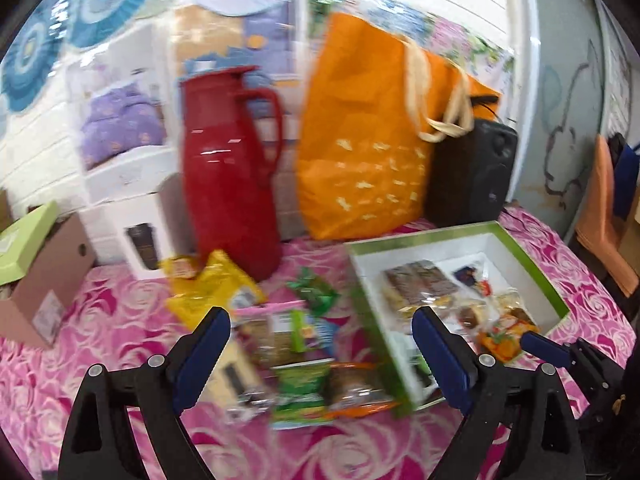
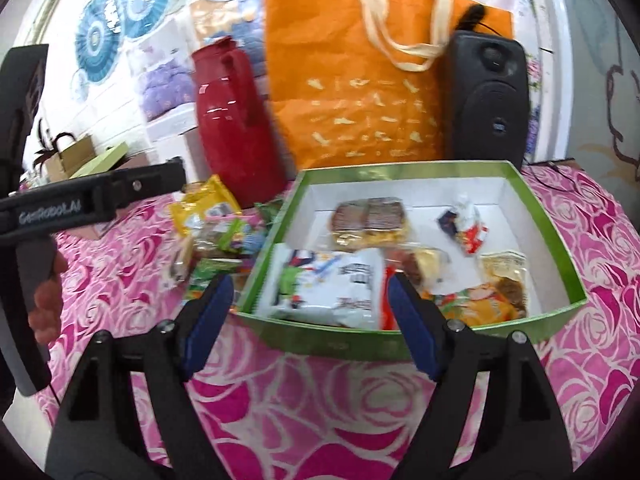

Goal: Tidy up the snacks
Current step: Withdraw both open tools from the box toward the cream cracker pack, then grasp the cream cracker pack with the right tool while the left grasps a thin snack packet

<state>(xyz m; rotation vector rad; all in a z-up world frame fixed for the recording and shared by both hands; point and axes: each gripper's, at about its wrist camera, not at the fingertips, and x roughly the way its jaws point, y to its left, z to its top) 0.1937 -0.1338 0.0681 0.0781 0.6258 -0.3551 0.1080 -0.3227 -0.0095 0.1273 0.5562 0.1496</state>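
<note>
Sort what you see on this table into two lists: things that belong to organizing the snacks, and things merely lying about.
Belongs to the job:
- green box, already holding several packets
- white snack packet inside it
- loose snack packets on the cloth
- yellow packet

Lying about:
- red jug
- orange bag
- black speaker
- cardboard box

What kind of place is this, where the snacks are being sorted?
Probably a home or a decorated activity room, not a shop or lab. A table under a pink rose-print cloth holds a red thermos jug, an orange tote bag and a black speaker; blue paper fans hang on the wall behind.
</note>
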